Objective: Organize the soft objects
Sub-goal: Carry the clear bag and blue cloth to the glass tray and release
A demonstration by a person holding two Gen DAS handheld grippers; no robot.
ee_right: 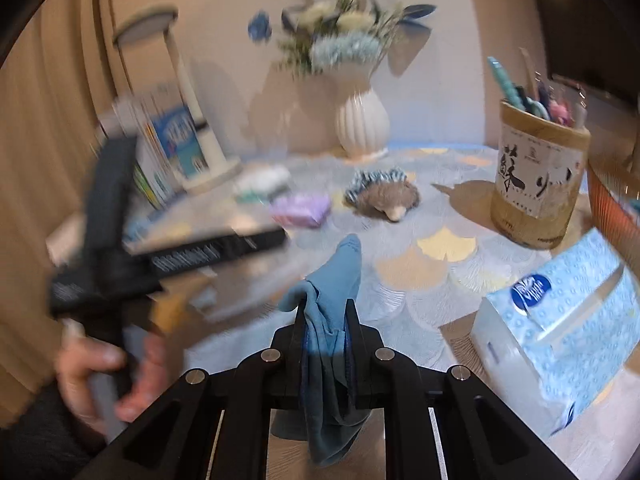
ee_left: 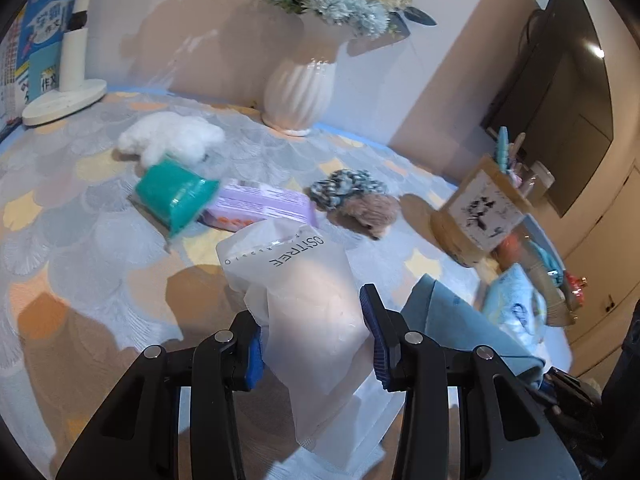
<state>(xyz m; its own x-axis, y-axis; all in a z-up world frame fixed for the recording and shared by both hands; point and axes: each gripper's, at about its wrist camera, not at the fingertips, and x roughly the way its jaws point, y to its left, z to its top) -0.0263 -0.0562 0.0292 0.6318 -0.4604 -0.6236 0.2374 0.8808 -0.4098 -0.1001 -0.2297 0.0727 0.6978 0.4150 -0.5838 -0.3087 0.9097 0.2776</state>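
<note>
My left gripper (ee_left: 316, 332) is shut on a frosted white plastic bag (ee_left: 304, 280) marked "OSTREE" and holds it above the table. My right gripper (ee_right: 326, 320) is shut on a blue cloth (ee_right: 332, 292), which hangs down between the fingers; the cloth also shows in the left wrist view (ee_left: 452, 320). On the patterned tablecloth (ee_left: 80, 240) lie a white plush toy (ee_left: 172, 140), a green pack (ee_left: 176, 194), a purple pack (ee_left: 260, 204) and a brown hedgehog plush (ee_left: 356, 200). The hedgehog plush also shows in the right wrist view (ee_right: 384, 194).
A white ribbed vase (ee_left: 298, 92) with flowers stands at the back. A wooden pen holder (ee_right: 536, 184) and a blue tissue pack (ee_right: 560, 320) are at the right. A lamp base (ee_left: 64, 100) and books (ee_left: 36, 48) are at the left.
</note>
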